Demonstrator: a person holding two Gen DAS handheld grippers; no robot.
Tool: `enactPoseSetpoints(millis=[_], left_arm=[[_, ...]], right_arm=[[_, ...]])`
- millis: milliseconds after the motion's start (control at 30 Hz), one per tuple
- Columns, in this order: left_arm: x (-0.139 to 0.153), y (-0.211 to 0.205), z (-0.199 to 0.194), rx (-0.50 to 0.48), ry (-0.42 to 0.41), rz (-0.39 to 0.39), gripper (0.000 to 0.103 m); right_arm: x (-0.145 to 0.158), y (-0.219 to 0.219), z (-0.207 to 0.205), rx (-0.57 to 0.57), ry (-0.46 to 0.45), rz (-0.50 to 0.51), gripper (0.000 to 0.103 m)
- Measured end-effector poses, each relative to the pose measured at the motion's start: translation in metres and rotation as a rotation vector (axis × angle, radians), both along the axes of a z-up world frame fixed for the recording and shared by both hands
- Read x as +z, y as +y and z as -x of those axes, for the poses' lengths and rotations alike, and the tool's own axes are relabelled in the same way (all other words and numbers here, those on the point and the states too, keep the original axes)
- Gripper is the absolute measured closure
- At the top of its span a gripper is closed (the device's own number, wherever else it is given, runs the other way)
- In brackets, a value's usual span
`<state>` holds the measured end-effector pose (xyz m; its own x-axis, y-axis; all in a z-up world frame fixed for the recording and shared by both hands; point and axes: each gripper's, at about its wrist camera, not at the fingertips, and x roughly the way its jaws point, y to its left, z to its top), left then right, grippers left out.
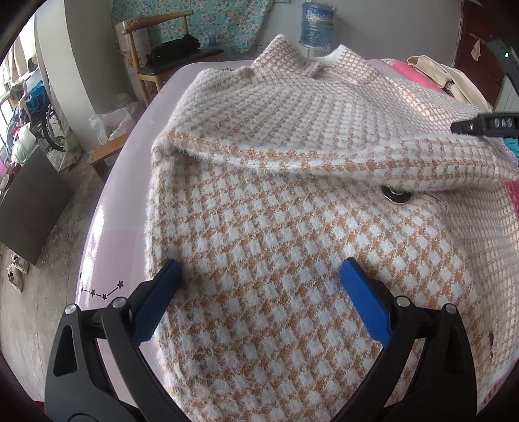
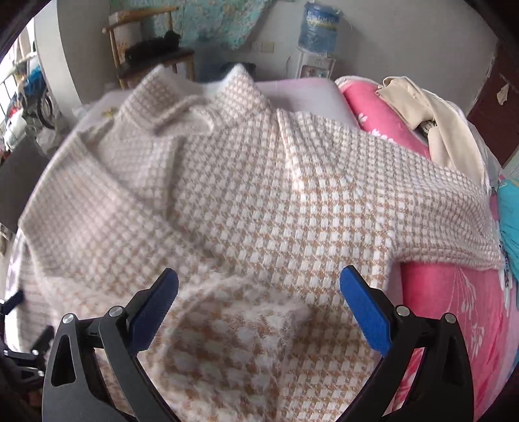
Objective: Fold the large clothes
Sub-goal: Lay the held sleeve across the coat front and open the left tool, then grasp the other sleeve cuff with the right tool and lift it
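My left tongs (image 1: 259, 276) and right tongs (image 2: 259, 282) both gape empty over the checked coat (image 1: 292, 227) filling mid-frame on the bed (image 1: 107, 246). Its sleeve (image 1: 324, 155) looks folded across; next I grab the hem, probably.

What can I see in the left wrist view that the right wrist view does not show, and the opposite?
Only the left wrist view shows the dark button on the checked coat and the star drawing on the lilac surface. Only the right wrist view shows the pink flowered blanket beside the coat. Both share the coat, its collar, the water bottle, the wooden chair, and open jaws.
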<state>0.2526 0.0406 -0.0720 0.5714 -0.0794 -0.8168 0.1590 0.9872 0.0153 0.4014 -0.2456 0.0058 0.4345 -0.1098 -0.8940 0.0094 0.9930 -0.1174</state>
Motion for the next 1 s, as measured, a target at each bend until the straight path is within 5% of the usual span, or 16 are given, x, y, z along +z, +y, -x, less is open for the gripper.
enactPoseSetpoints(millis=[333,467,600,733,1000], left_arm=[[0.001,0.002,0.006,-0.007,-0.01,0.001,0.007],[0.002,0.002,0.006,-0.008,-0.007,-0.001,0.007],[0.002,0.003,0.006,-0.009,-0.008,-0.001,0.007],[0.003,0.003,0.006,-0.009,-0.009,0.0,0.007],[0.004,0.003,0.007,-0.01,-0.013,0.002,0.007]], right_arm=[[-0.006,-0.029,0.12,-0.023,-0.034,-0.228,0.008],[0.007,-0.059,0.114,-0.054,-0.063,-0.517,0.008],[-0.007,-0.075,0.091,-0.109,0.006,-0.697,0.022],[-0.028,-0.073,0.08,-0.143,0.073,-0.733,0.043],[-0.043,-0.071,0.078,-0.163,0.047,-0.756,0.044]])
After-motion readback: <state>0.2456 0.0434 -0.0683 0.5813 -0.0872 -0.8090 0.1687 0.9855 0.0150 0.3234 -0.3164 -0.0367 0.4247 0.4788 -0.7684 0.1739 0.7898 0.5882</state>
